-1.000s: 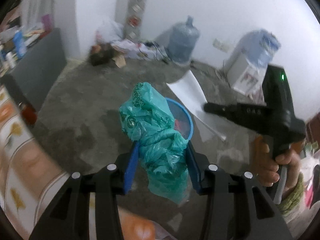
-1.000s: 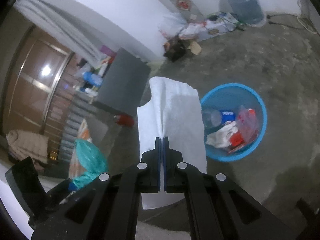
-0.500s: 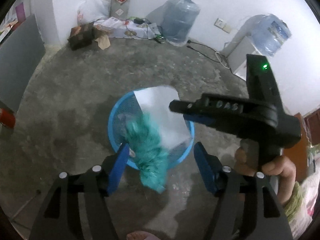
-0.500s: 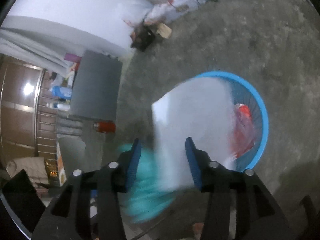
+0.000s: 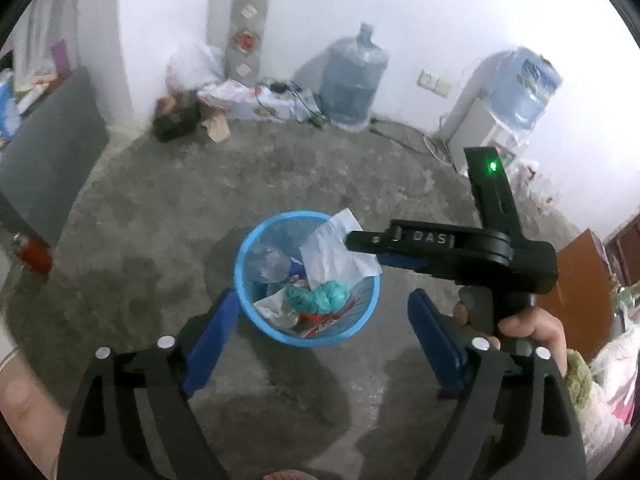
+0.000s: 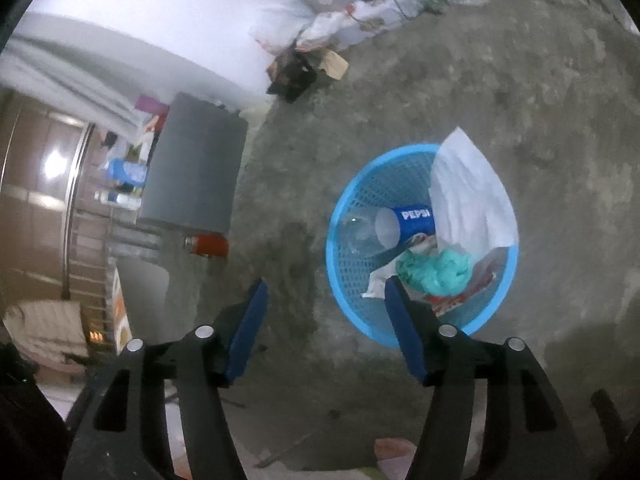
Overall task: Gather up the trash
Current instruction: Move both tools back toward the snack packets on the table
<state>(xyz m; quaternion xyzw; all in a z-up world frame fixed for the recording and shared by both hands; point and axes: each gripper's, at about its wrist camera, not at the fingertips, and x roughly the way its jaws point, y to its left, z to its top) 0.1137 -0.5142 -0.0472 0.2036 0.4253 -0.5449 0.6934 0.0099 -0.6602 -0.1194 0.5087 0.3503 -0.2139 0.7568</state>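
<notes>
Left gripper (image 5: pixel 320 320): jaws have just been opening, now wide, nothing between them.
Right gripper (image 6: pixel 324 312): likewise spread and empty.
Crumpled teal plastic bag (image 6: pixel 436 272): inside the round blue mesh plastic basket (image 5: pixel 244 280), directly below both grippers.
White paper sheet (image 6: pixel 468 196): leans on the basket's far rim (one corner pokes out).
Nearer hand: neither clearly; both hover over the basket.

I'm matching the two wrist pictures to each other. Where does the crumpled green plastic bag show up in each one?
Left wrist view: the green bag lies inside the blue basket, just below picture centre.
Right wrist view: the green bag lies in the same basket, right of centre, beside the right fingertip.
Shared landmark: the white paper sheet leaning on the basket rim.
</notes>
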